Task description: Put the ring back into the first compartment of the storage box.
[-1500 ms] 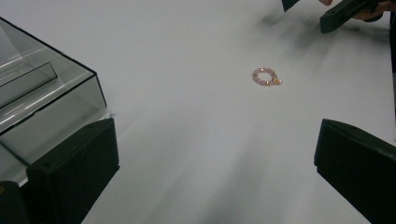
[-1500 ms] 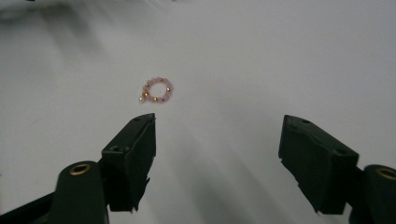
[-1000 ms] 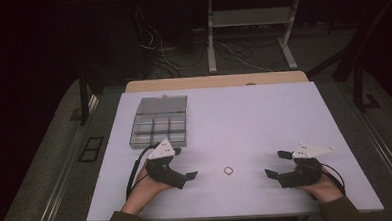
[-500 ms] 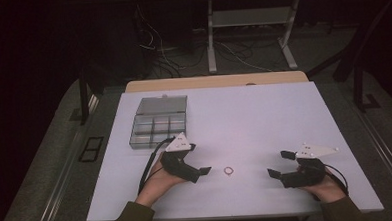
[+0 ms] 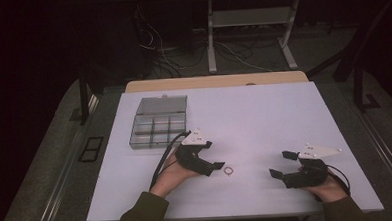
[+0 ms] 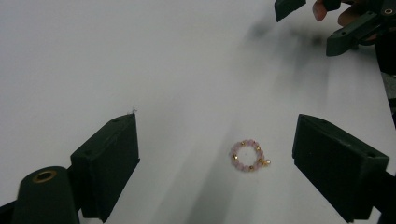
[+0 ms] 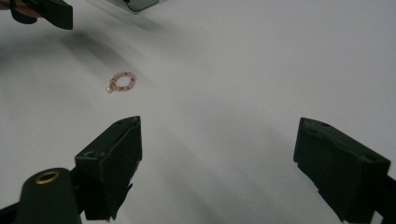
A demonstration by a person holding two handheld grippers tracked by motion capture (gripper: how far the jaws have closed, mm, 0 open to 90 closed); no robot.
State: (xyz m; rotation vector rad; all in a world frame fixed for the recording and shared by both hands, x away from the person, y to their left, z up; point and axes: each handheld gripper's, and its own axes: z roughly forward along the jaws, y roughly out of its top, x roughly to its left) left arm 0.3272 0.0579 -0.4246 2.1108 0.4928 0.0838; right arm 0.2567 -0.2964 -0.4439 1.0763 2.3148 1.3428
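Since the earlier frame our left tool (image 5: 217, 165) has slid across the table (image 5: 254, 113) toward the pink bead ring (image 5: 228, 170), and its jaws have just been closing a little. The ring lies flat on the table between the 2 jaws, nearer the one on the right of the left gripper view (image 6: 250, 155), touched by neither. Jaws are wide and low over the surface, lined up either side of the ring, so we read this as the set-up for a pinch. Our right tool (image 5: 282, 165) sits well apart to the right, jaws wide and empty, pointed at the ring (image 7: 122, 81), parked out of the way. The clear compartment box (image 5: 158, 123) with its lid up stands behind the left hand (image 5: 172, 172), probably where the ring goes.
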